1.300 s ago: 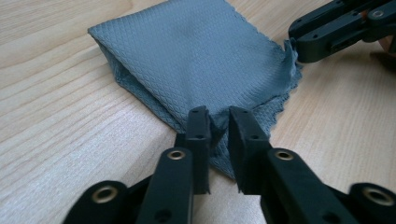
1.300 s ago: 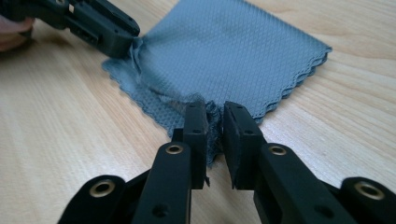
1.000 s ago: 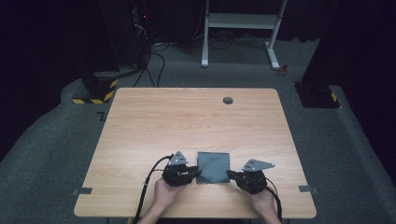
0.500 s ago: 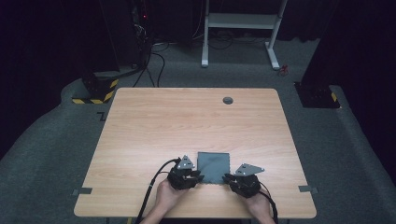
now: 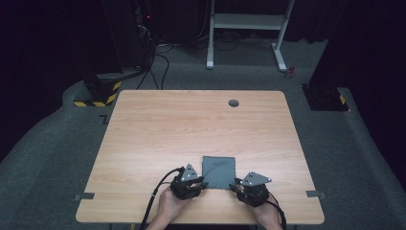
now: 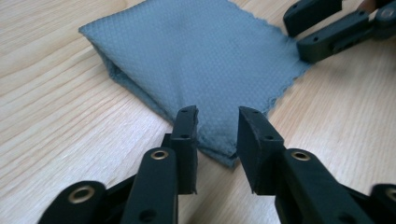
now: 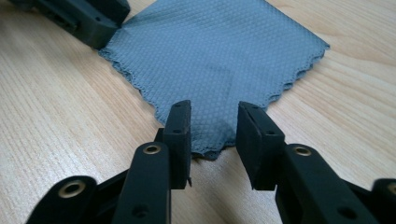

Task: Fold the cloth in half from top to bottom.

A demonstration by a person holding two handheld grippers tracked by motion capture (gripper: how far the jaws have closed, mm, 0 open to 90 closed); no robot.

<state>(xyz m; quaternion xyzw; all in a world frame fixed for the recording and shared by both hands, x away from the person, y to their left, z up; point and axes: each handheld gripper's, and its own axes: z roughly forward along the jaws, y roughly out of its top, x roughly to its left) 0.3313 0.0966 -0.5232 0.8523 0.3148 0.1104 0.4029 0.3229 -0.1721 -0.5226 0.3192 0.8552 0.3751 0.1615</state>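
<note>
so, starting from my left: my left gripper (image 5: 190, 183) sat at the near left corner of the folded grey cloth (image 5: 219, 171), jaws apart with that corner lying between them, not yet pinched. in the left gripper view the cloth (image 6: 196, 60) ran away from the jaws, its folded edge on the left and its scalloped edge on the right. the cloth lay flat on the wooden table (image 5: 191, 124), close to my edge, roughly square with no long axis to speak of. further right, my right gripper (image 5: 250, 188) stood at the near right corner, jaws likewise apart around the tip of the cloth (image 7: 215, 56). both hands were about equally near, one per corner, so i judged the coming move turned on closing both on the near corners, the cloth stretching forward from them. far off, a small dark round fitting (image 5: 233, 103) sat near the back edge, well apart, and nothing stood in the way.
</note>
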